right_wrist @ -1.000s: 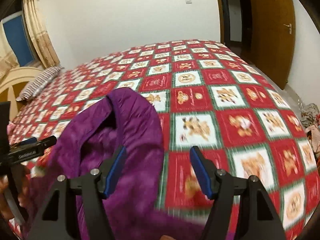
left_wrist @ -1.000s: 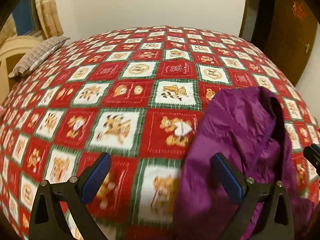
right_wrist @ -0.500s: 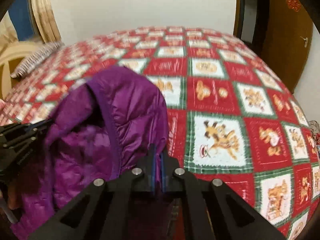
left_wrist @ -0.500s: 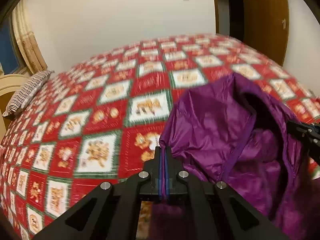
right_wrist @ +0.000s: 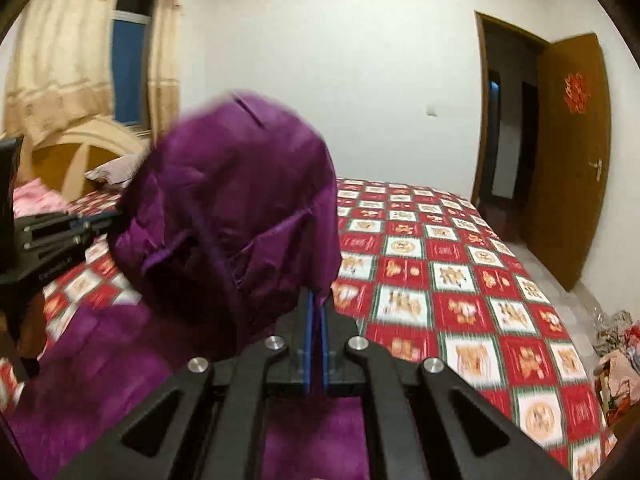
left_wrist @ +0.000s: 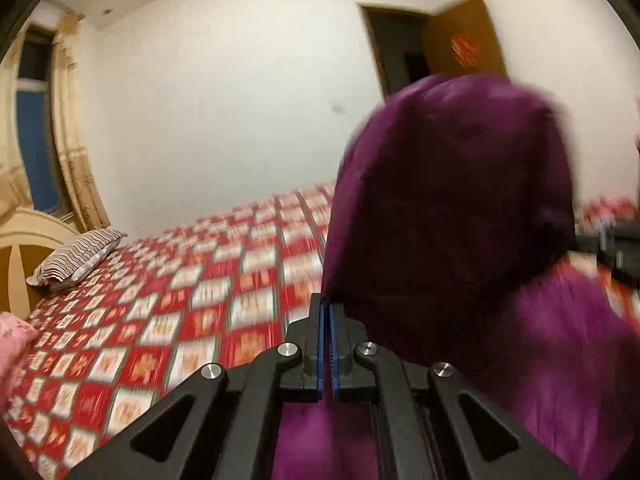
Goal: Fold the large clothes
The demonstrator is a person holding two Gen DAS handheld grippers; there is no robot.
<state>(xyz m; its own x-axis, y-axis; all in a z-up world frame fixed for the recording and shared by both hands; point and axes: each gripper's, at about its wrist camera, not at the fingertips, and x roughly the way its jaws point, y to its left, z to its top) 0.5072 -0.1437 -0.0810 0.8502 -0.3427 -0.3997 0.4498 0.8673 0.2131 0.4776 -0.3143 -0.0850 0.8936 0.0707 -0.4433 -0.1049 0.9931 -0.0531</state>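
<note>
A purple padded jacket with a hood (left_wrist: 452, 216) hangs lifted above the bed; its hood bulges up in front of both cameras, also in the right wrist view (right_wrist: 240, 208). My left gripper (left_wrist: 325, 308) is shut on the jacket's left edge. My right gripper (right_wrist: 316, 300) is shut on its right edge. Each gripper shows in the other's view: the left one at the left edge (right_wrist: 52, 232), the right one at the right edge (left_wrist: 616, 244). The jacket's lower part drops below the frames.
The bed carries a red, green and white patchwork cover (right_wrist: 460, 280). A striped pillow (left_wrist: 76, 256) lies by the wooden headboard (left_wrist: 24, 248), pink cloth (right_wrist: 36, 200) beside it. A brown door (right_wrist: 572, 152) stands open on the right. Clutter (right_wrist: 612, 348) lies on the floor.
Both grippers were open a second ago, closed on the jacket's edges, and have since lifted it off the bed. The views have tilted up toward the wall.
</note>
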